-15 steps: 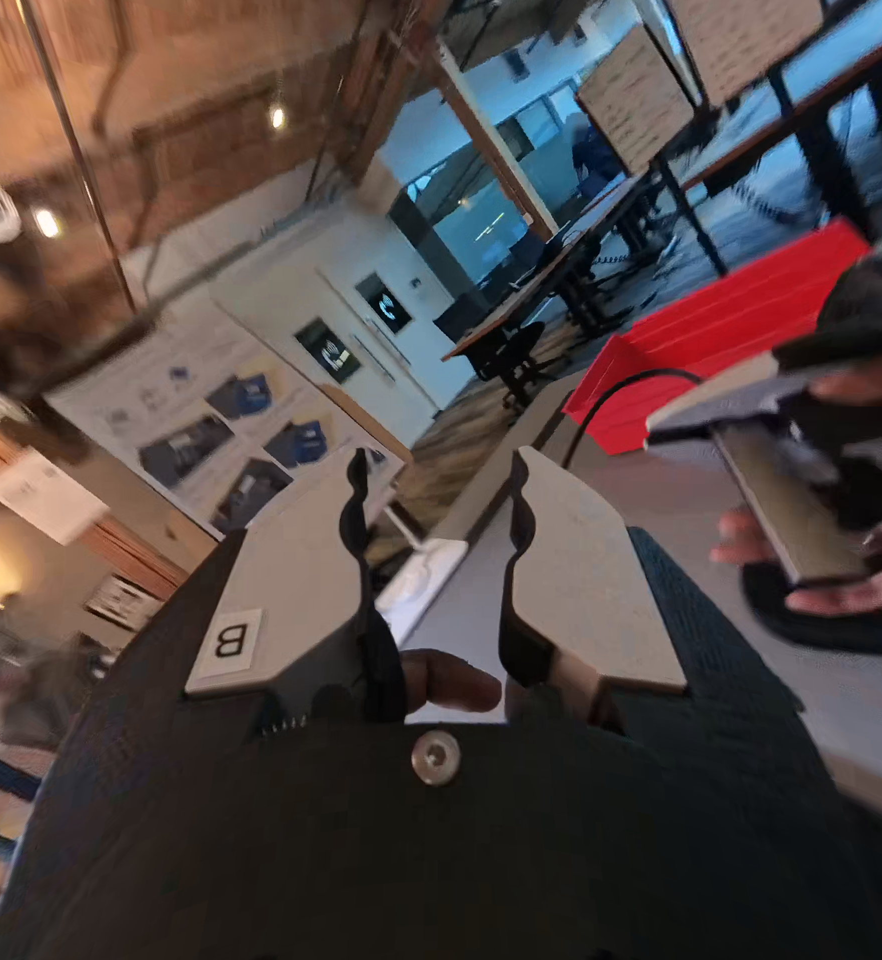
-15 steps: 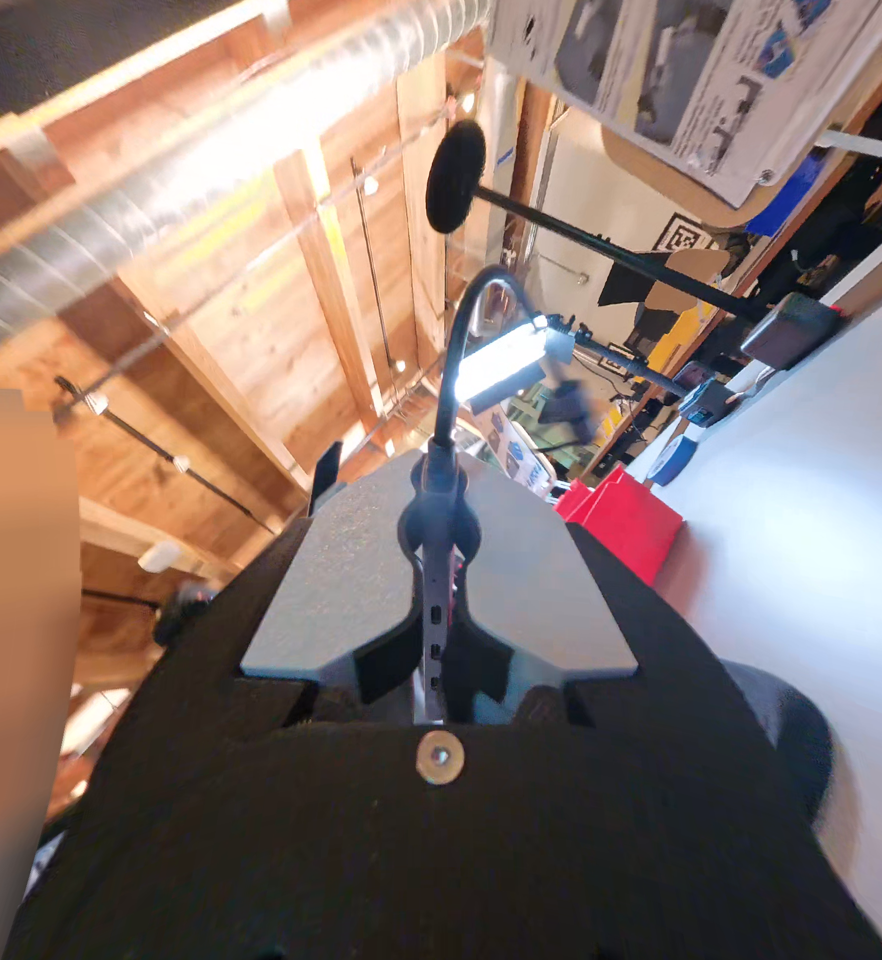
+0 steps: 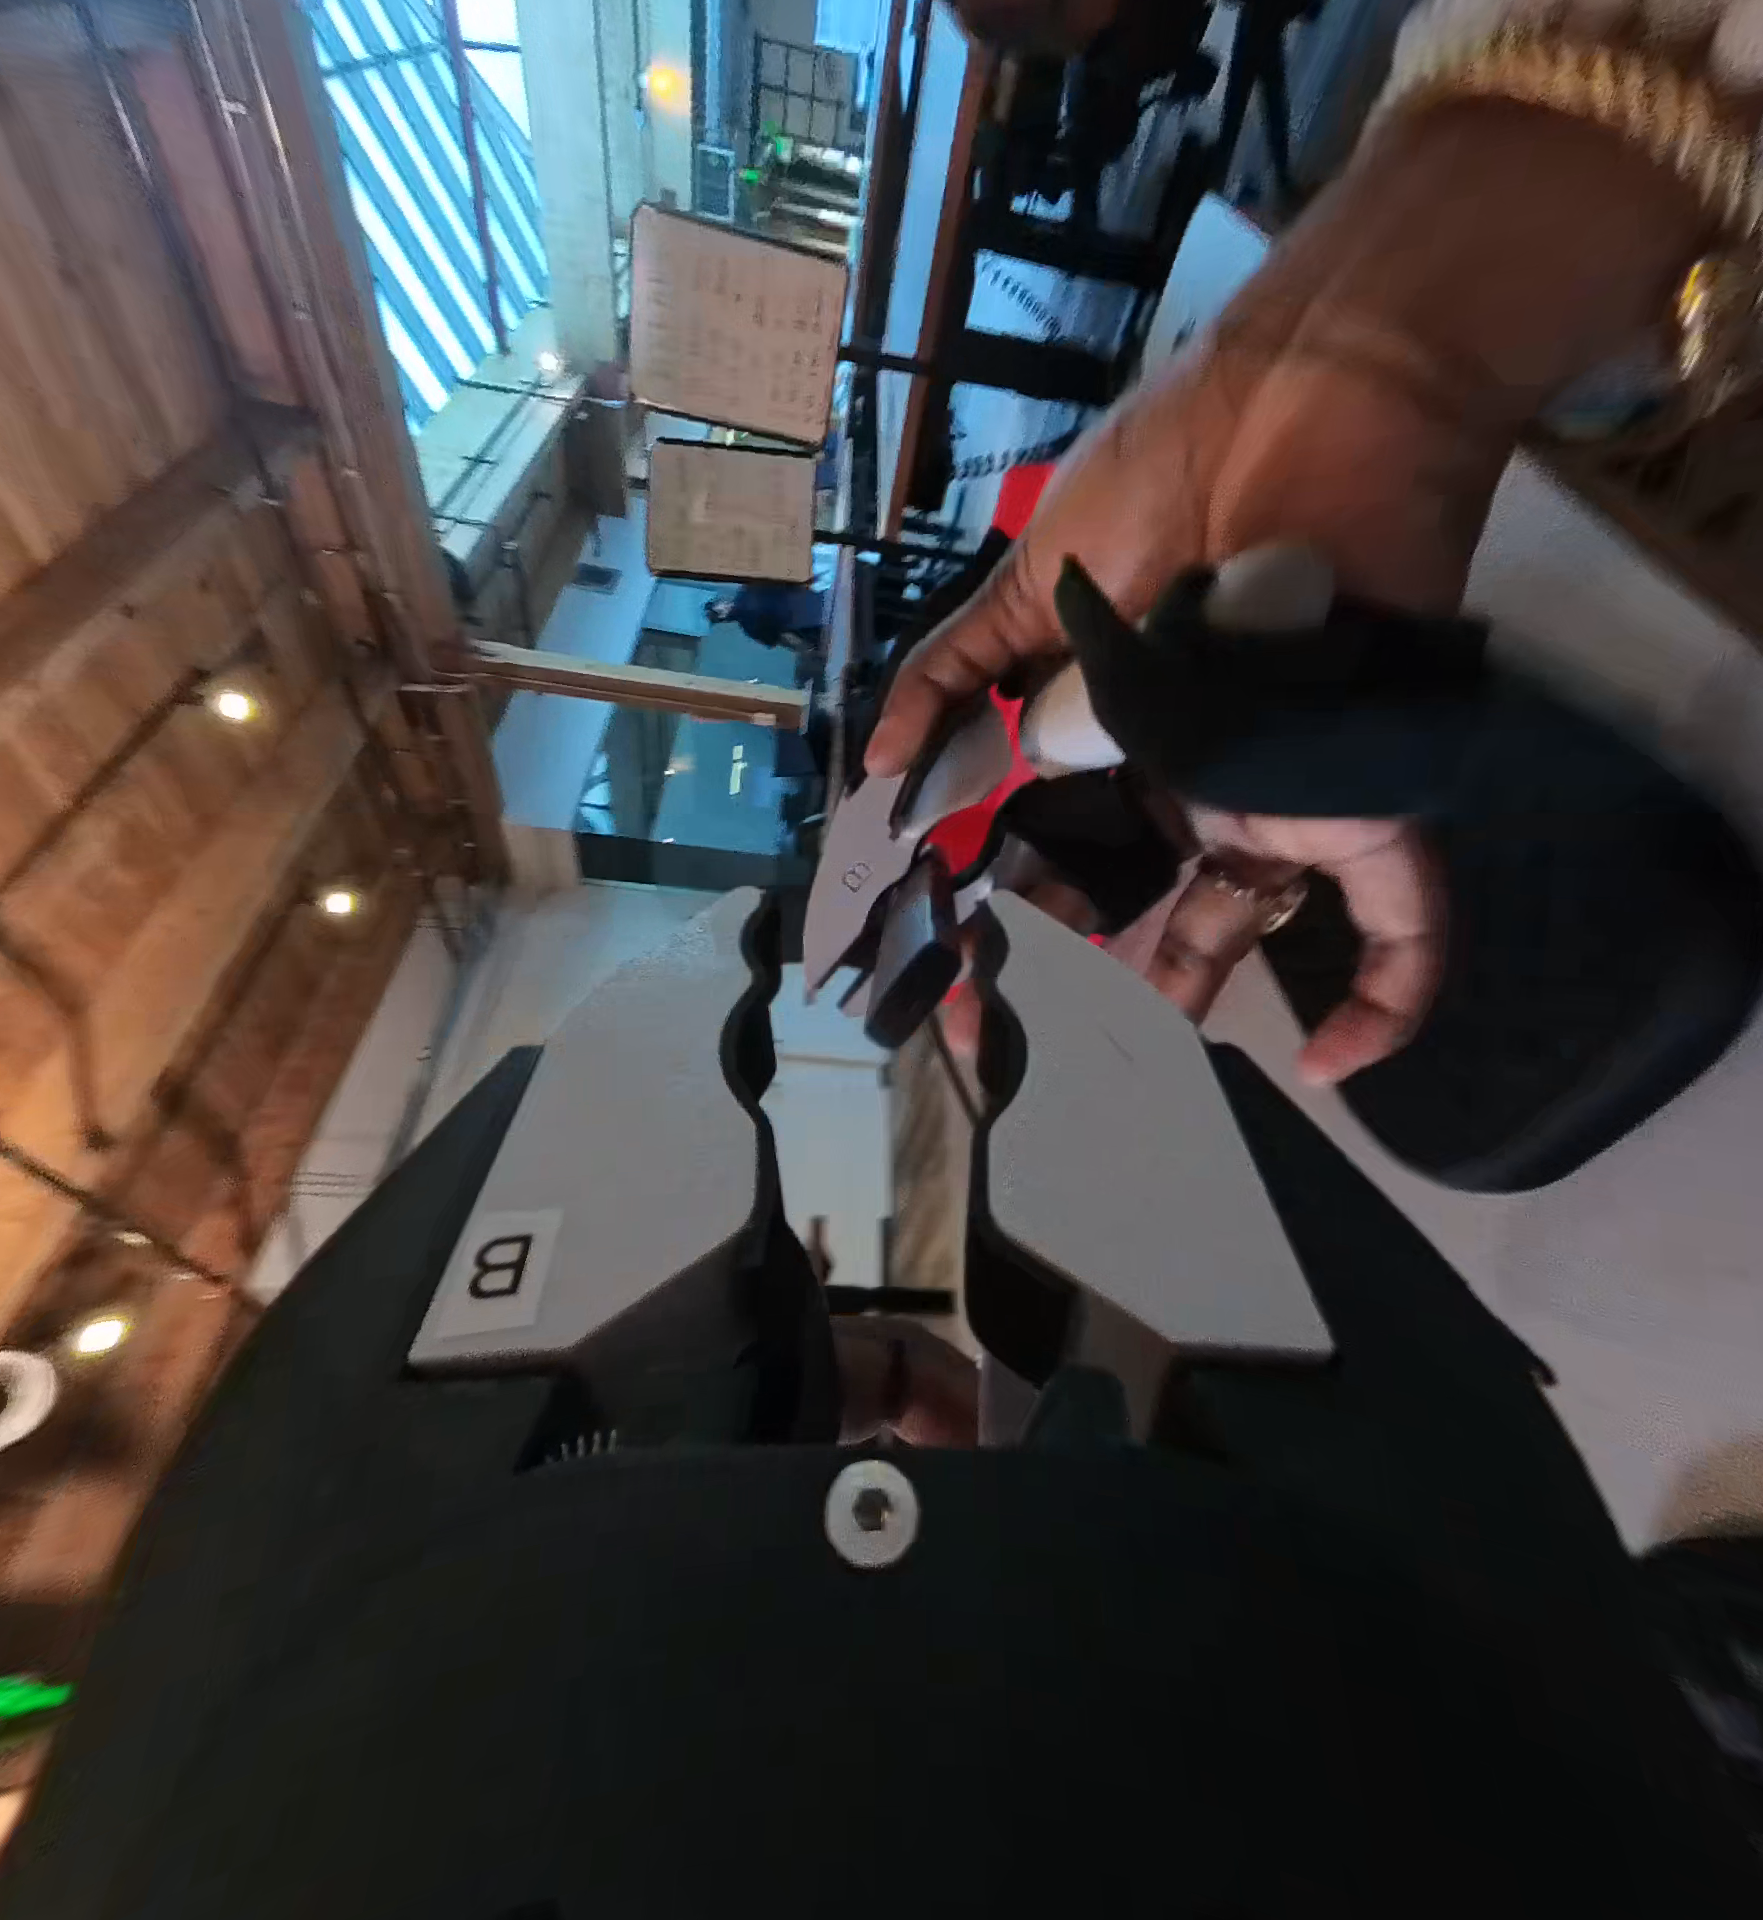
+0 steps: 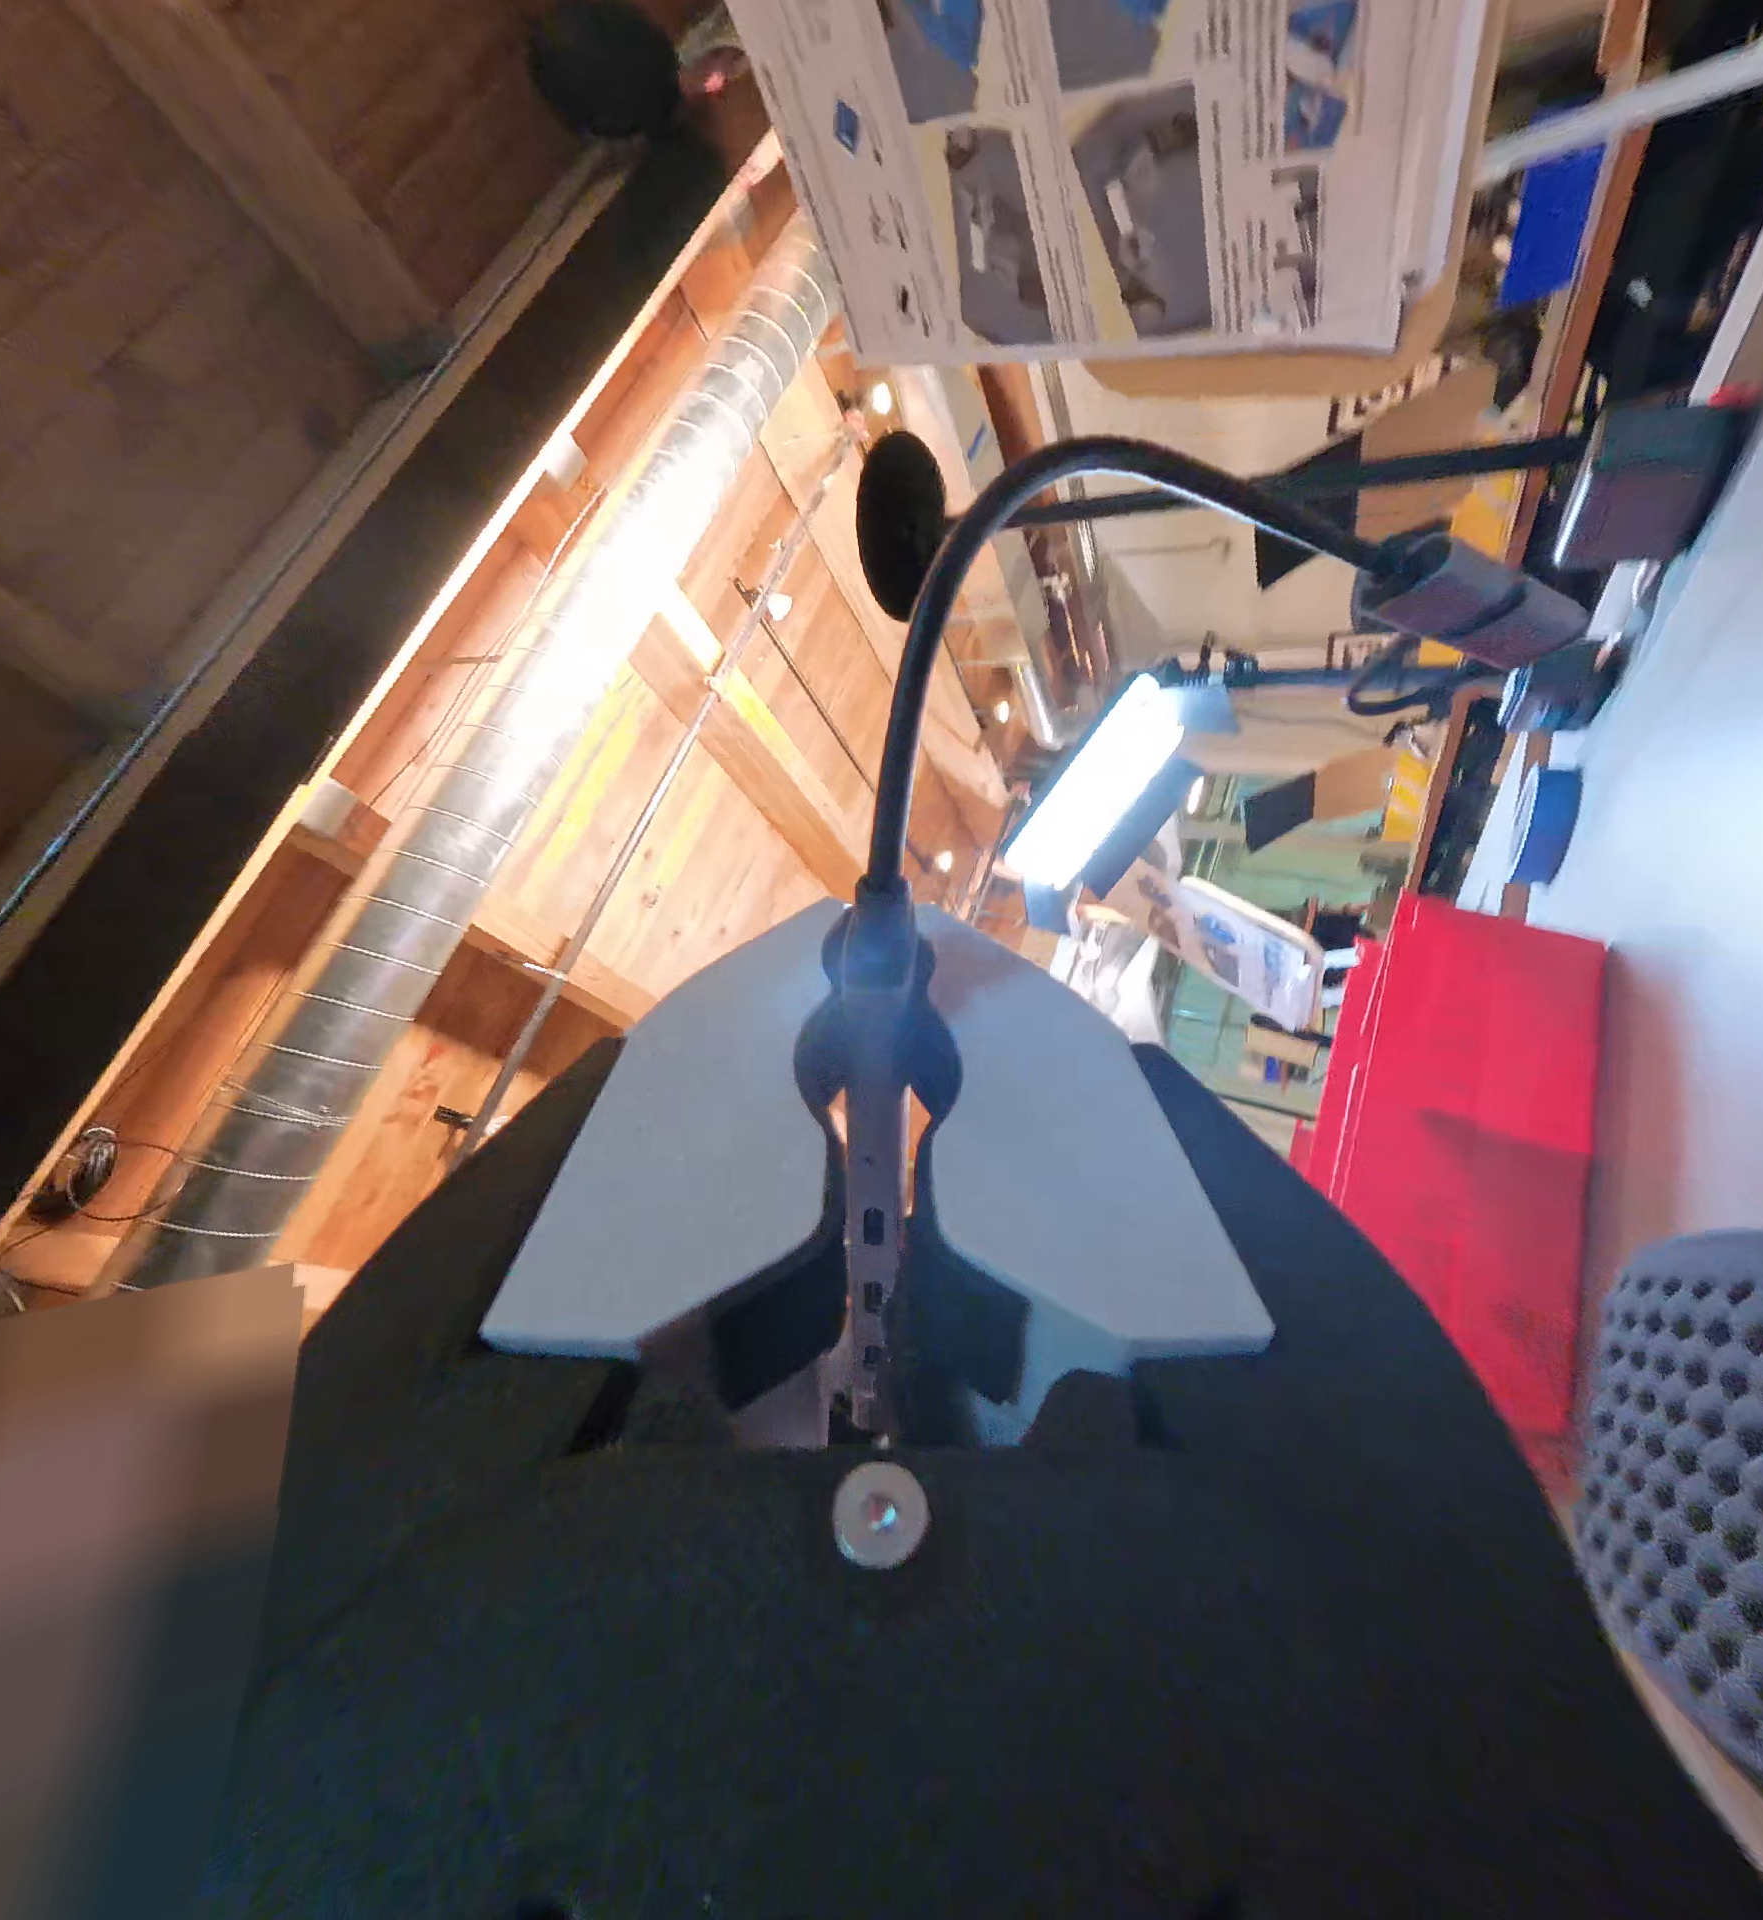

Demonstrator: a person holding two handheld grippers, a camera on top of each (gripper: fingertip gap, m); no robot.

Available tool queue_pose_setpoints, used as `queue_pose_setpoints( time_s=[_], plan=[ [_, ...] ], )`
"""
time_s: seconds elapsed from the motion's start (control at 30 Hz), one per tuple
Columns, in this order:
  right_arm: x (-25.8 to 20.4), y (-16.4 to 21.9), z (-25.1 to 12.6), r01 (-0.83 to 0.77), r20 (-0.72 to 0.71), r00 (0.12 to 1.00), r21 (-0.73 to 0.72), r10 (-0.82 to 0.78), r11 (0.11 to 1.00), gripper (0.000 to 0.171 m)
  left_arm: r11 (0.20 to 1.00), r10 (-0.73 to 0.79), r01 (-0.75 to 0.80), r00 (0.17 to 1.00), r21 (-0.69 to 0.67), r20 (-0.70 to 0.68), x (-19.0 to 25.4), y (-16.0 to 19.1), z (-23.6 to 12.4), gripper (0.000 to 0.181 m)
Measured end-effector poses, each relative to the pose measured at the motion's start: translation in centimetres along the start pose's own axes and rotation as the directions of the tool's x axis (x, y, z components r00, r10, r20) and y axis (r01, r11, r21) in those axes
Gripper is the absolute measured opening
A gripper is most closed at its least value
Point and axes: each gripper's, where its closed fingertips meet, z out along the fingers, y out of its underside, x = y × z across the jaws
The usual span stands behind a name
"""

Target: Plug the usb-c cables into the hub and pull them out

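- Grey table [image 4: 1729, 935] is the biggest thing in shot, tilted hard in both views; red bin [image 4: 1459, 1122] sits on it, near the far edge.
- Right gripper [image 4: 872, 997]: jaws clamped tight on the hub [image 4: 877, 1236], a thin grey bar held edge-on, its row of small ports facing the camera.
- Hub's own black lead [image 4: 918, 665] arcs up out of the fingertips and ends in a grey plug block [image 4: 1459, 597] hanging free in the air.
- Left gripper [image 3: 872, 997]: jaws parted to a moderate gap, nothing between them. It points at the right gripper [image 3: 887, 925], which sits just beyond its tips, gripped by a hand [image 3: 1303, 582].
- No loose usb-c cable visible in either view; can't tell where they lie.
- Judgement: step in hand is fetching a cable for the left side. Best to keep the hub clamped steady with ports exposed, grip the cable close behind its connector, and line it up square to the port before pushing.
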Motion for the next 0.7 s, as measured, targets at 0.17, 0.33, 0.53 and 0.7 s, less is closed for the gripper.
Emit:
queue_pose_setpoints(
  time_s=[0.17,0.33,0.53,0.7],
  plan=[
    [0.5,0.7,-0.1,0.048,-0.062,0.997,-0.050,-0.051,0.998,0.006,0.991,0.111,-0.114,0.993,-0.074,-0.048,1.5,1.3,0.9,0.013],
    [-1.3,2.8,0.3,0.107,0.045,0.994,-0.217,-0.100,0.970,0.023,0.982,-0.186,0.187,0.982,-0.011,0.037,-1.7,2.1,-0.8,0.010],
    [-3.4,6.7,-0.4,0.490,0.293,0.871,-0.452,-0.395,0.745,0.042,0.741,-0.631,0.601,0.775,0.300,0.007,-6.1,4.7,-7.1,0.010],
    [-2.0,7.2,-1.1,0.963,0.413,0.048,-0.260,-0.909,-0.067,0.043,0.652,-0.689,0.653,0.723,0.386,-0.059,-6.6,5.7,-10.8,0.010]
  ],
)
